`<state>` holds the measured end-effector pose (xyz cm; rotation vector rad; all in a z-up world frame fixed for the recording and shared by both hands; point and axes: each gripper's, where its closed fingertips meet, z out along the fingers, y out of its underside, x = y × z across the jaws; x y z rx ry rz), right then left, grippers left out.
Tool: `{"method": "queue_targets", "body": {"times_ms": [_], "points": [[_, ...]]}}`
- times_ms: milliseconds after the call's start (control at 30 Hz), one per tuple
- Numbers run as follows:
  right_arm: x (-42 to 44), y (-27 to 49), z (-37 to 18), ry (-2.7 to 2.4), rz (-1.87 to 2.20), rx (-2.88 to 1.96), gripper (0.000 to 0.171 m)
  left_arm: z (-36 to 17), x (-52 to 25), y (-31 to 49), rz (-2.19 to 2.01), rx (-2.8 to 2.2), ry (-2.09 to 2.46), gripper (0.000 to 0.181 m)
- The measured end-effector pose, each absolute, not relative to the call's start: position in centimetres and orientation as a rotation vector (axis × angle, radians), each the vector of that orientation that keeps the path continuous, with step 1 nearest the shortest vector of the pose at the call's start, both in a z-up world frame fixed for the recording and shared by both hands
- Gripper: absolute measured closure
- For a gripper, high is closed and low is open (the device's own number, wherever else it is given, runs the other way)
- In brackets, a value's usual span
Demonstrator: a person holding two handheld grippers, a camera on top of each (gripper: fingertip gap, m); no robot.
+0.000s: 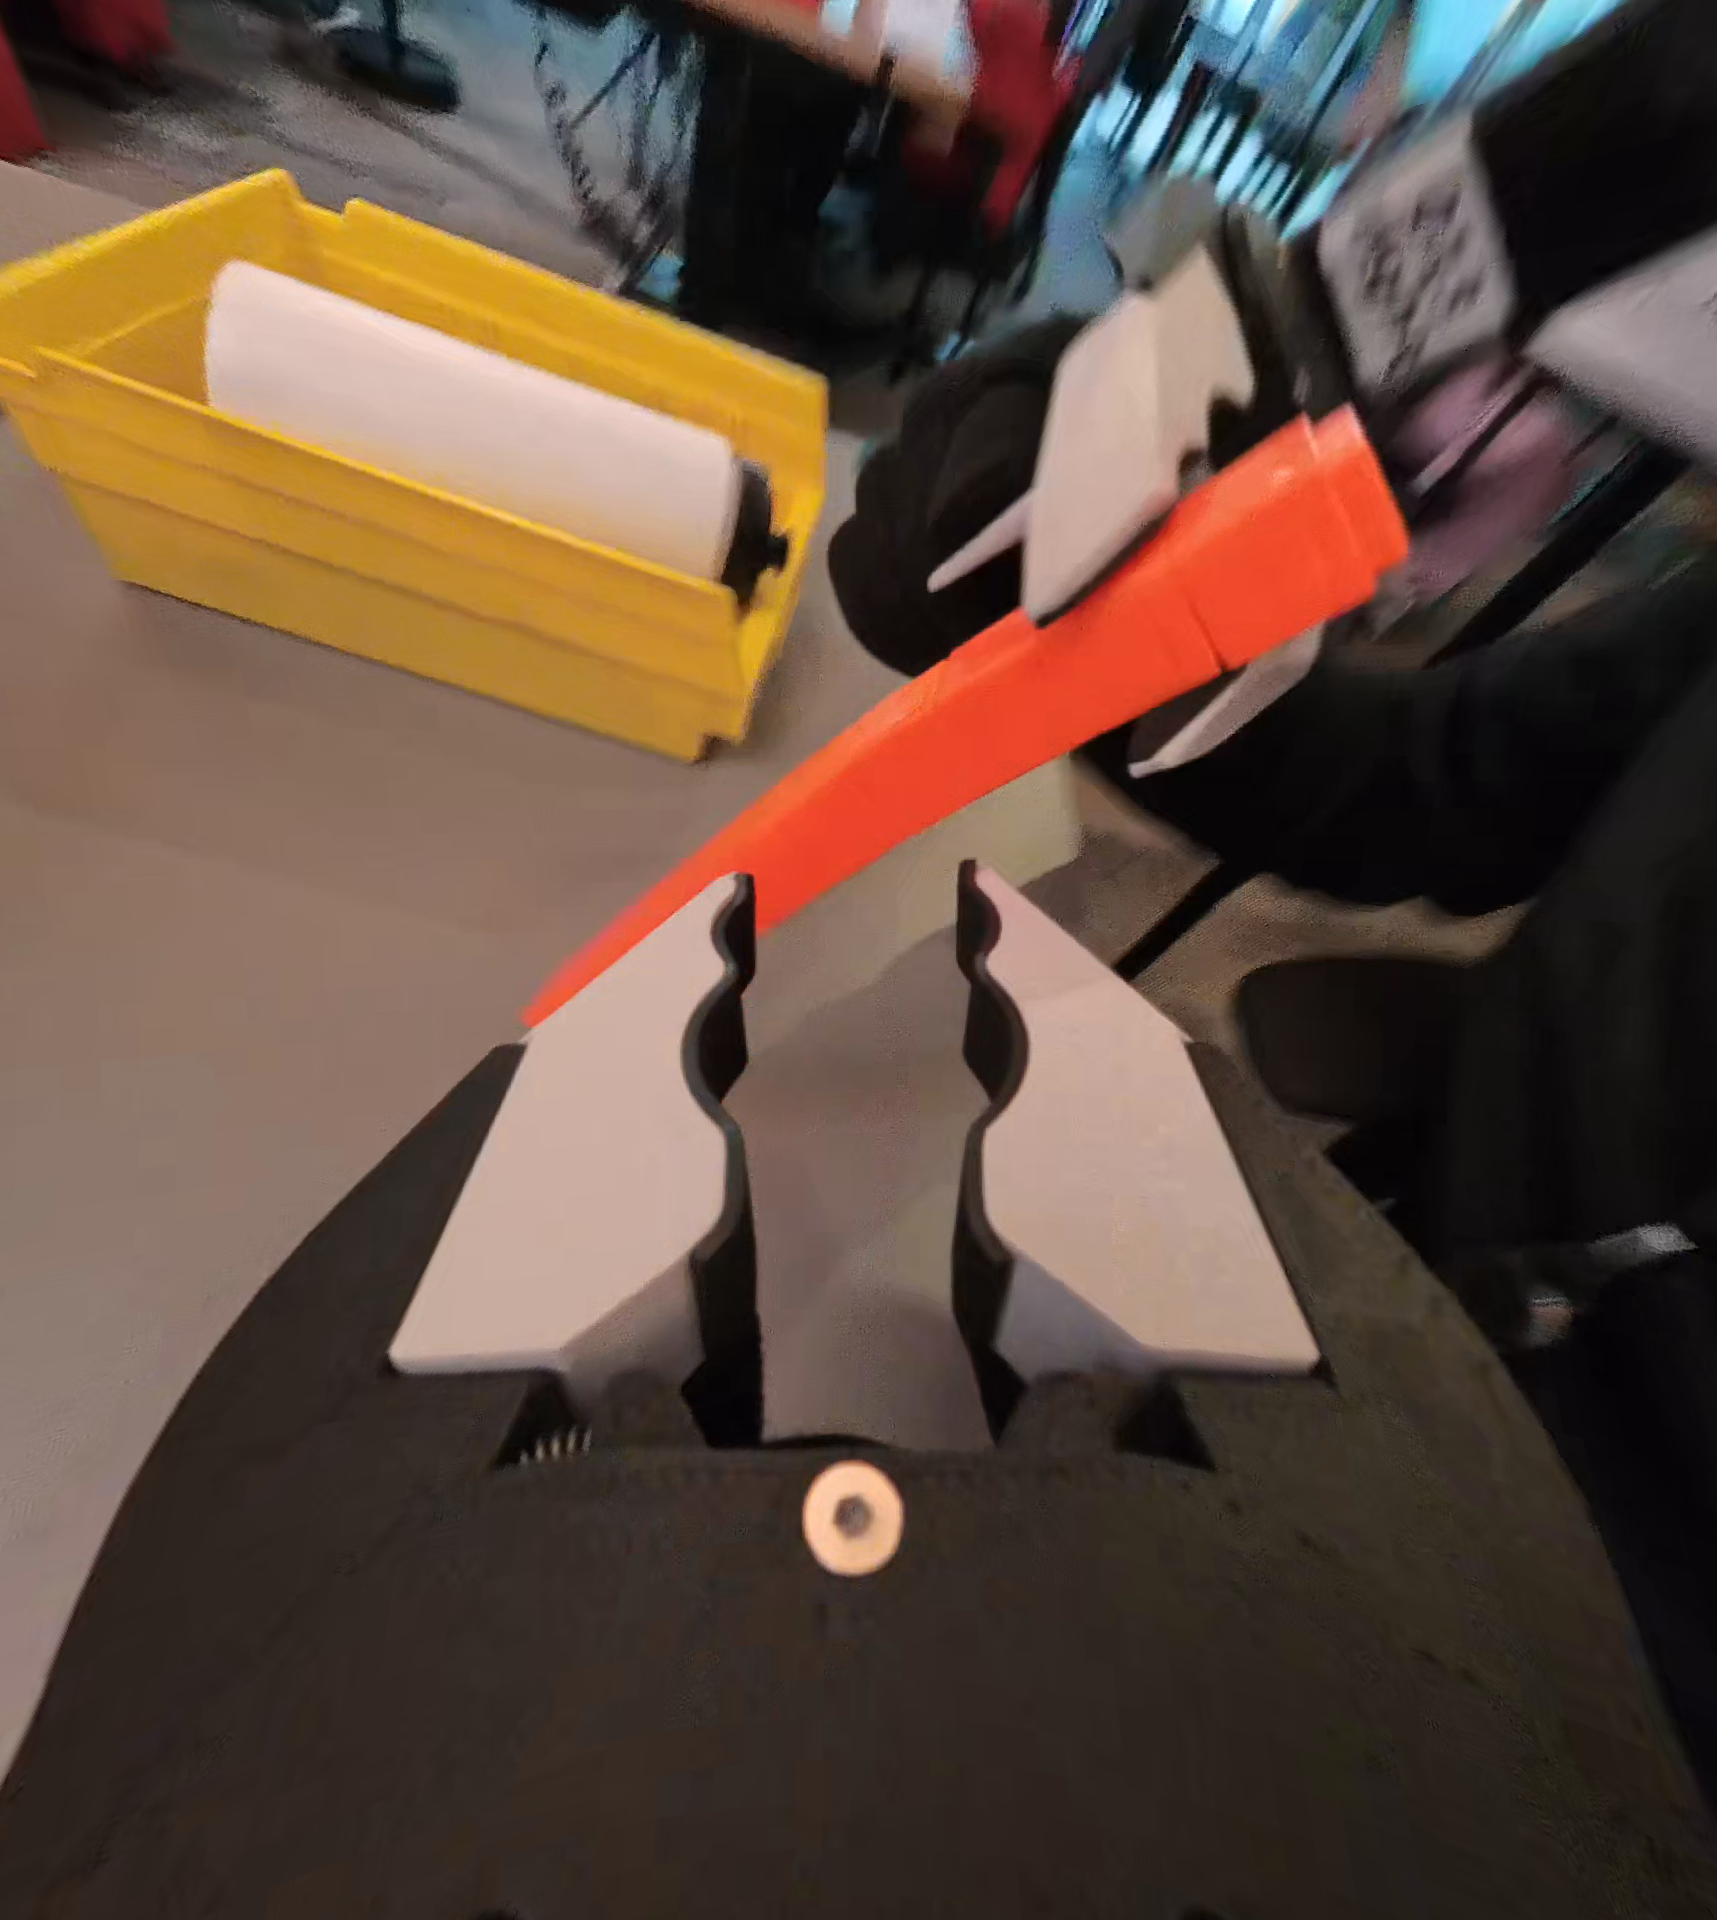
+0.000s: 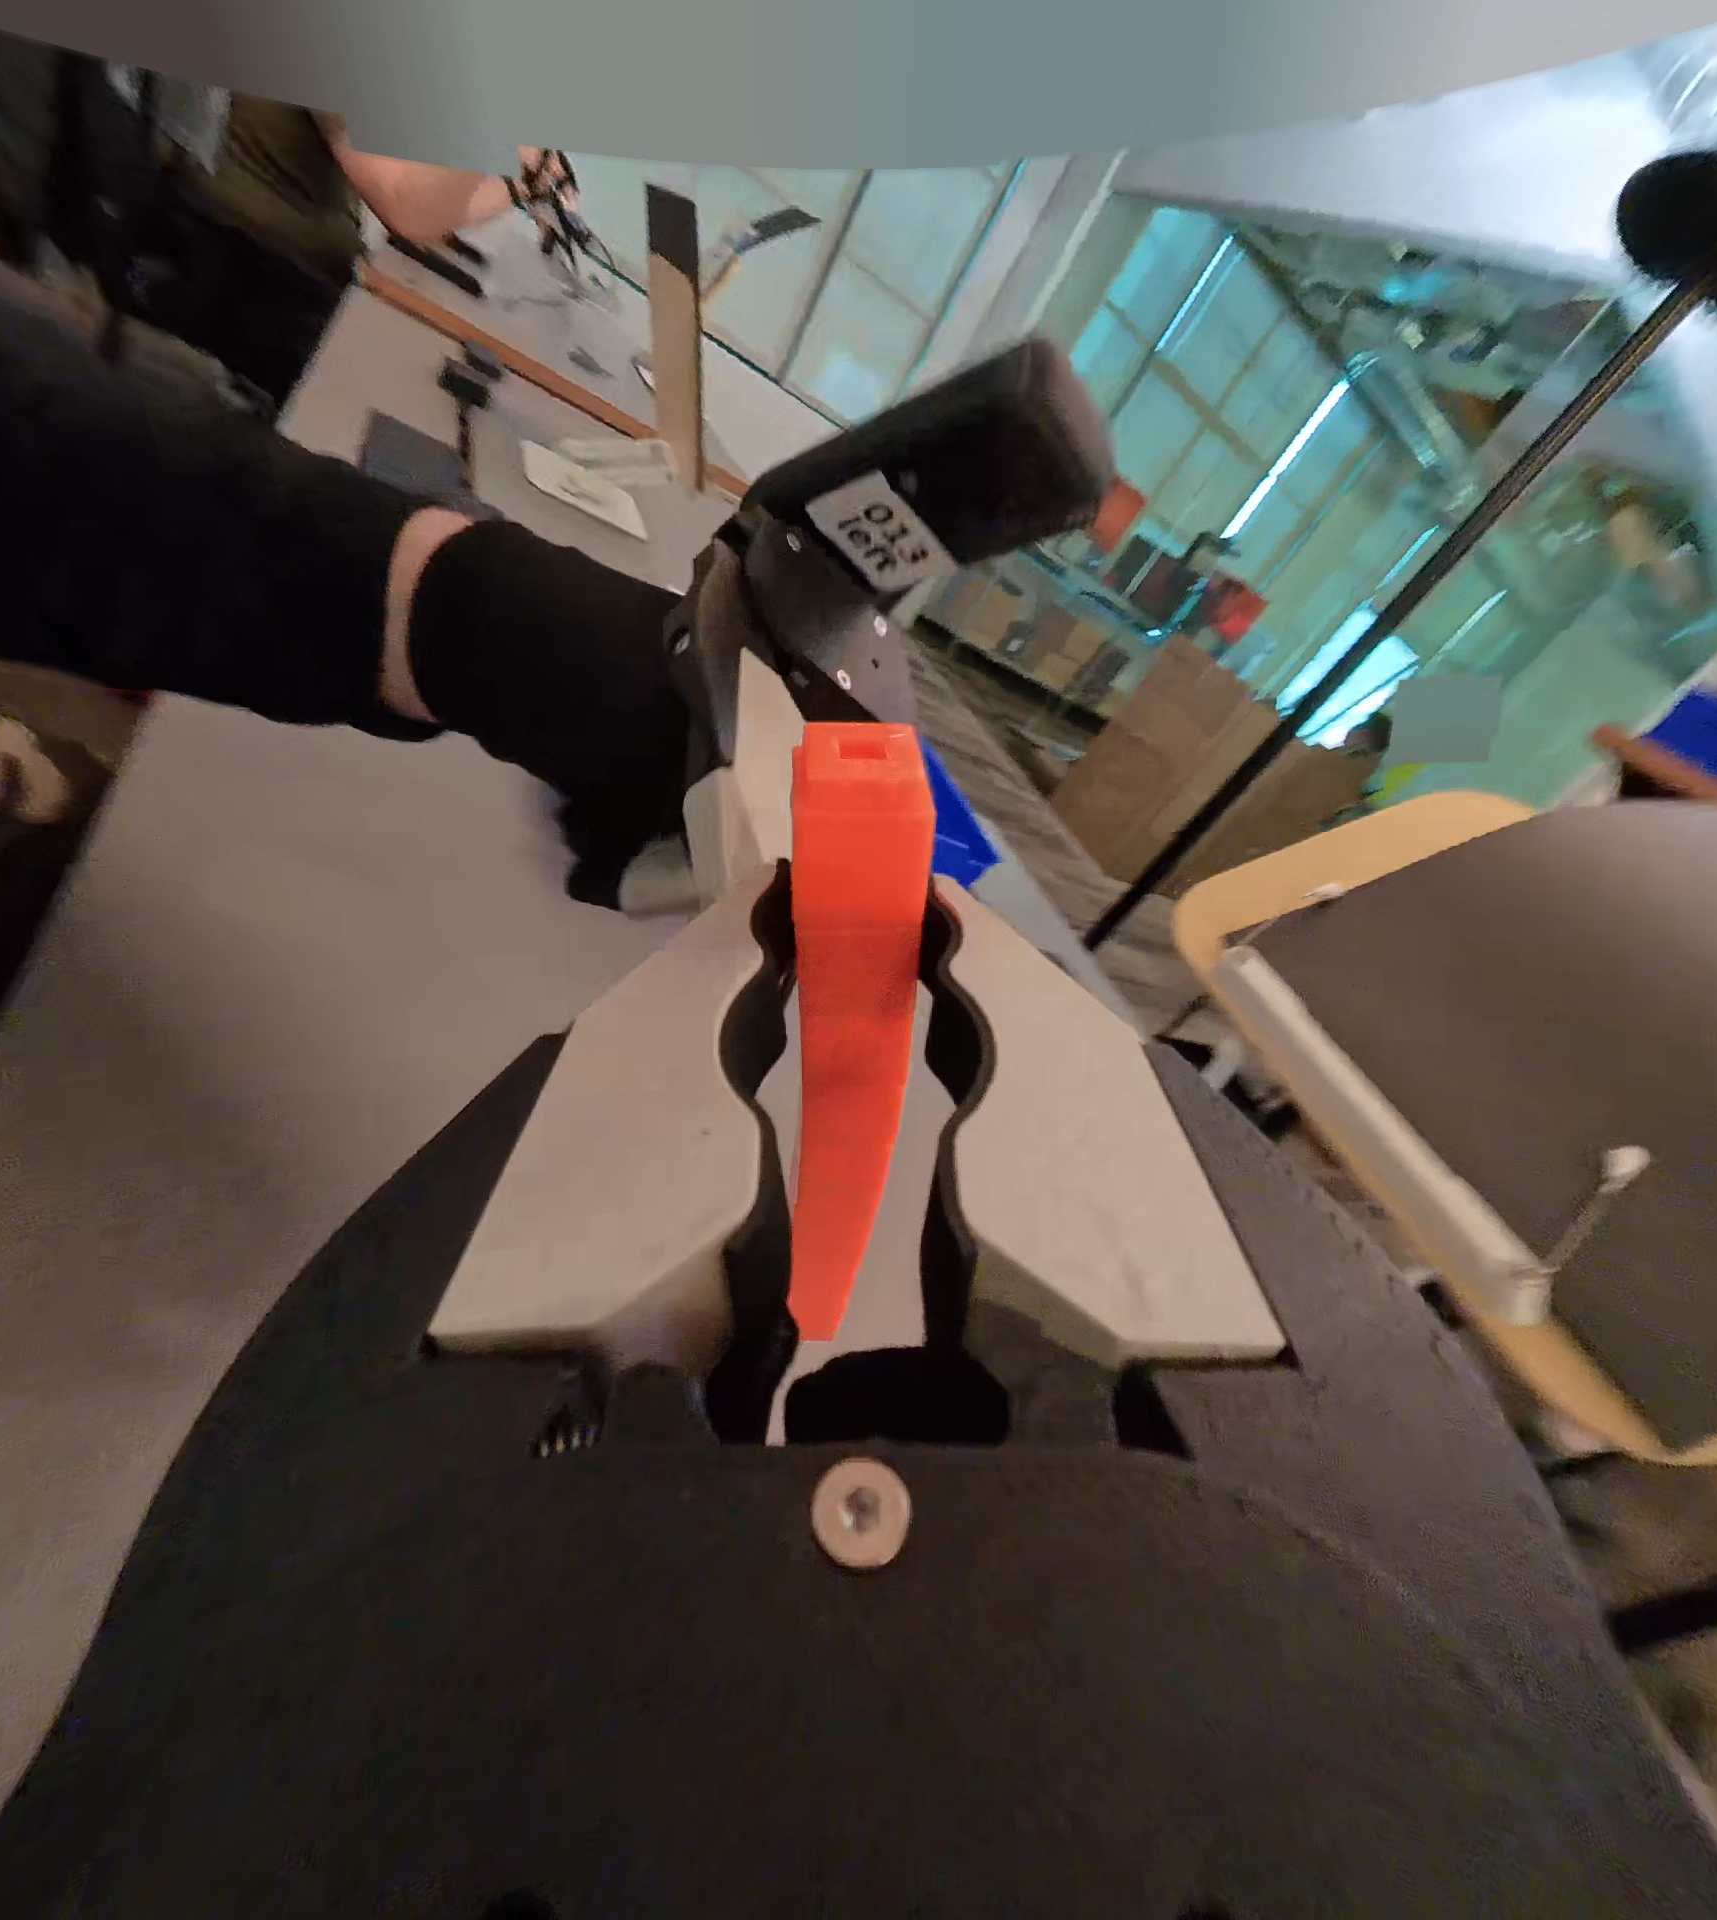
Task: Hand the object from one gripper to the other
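Counter (image 1: 210,935): grey surface, carrying a yellow bin (image 1: 418,540) at its far left as the left wrist view shows it. The bin holds a white roll (image 1: 459,416) lying on its side, a black end cap toward the bin's right wall.

Chair (image 2: 1519,1039): dark seat with a pale wooden rim, right of the wedge in the right wrist view.

Right gripper (image 2: 854,914): jaws closed on the orange wedge (image 2: 859,1039). The wedge sits between the pads, its thick square end projecting past the fingertips and its thin end pointing back toward the camera. In the left wrist view the same gripper (image 1: 1145,582) holds the wedge (image 1: 989,727) near its thick end, well right of the bin, above the counter edge.

Left gripper (image 1: 854,904): jaws open, nothing between them. The wedge's thin tip passes behind the left finger (image 1: 615,1091); contact cannot be confirmed. In the right wrist view this gripper (image 2: 729,831) stands just behind the wedge, held by a black-gloved hand (image 2: 542,665).
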<state>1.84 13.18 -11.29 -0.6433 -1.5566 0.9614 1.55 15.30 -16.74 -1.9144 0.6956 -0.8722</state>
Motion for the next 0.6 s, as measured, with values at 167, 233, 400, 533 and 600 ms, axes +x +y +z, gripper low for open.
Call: {"method": "queue_targets", "body": {"times_ms": [167, 233, 400, 533, 600], "points": [[1.7, 11.6, -11.4, -1.607, 0.503, -0.380, 0.151, -15.3, 0.6, 14.1, -1.480, -1.684, 0.371, 0.129], [1.3, 10.5, -12.0, -1.637, 0.356, -0.275, 0.152, -15.3, 0.5, 14.2, -1.650, -1.585, 0.267, 0.124], [0.4, 7.9, -14.4, -1.701, 0.125, -0.066, 0.151, -15.8, 1.4, 13.9, -1.815, -1.465, 0.230, 0.119], [0.0, 6.7, -16.3, -1.737, 0.030, 0.043, 0.152, -15.5, 1.8, 13.8, -1.904, -1.393, 0.218, 0.115], [-0.2, 6.4, -17.1, -1.751, 0.002, 0.084, 0.152, -15.8, 2.3, 13.8, -1.922, -1.400, 0.218, 0.117]]}}
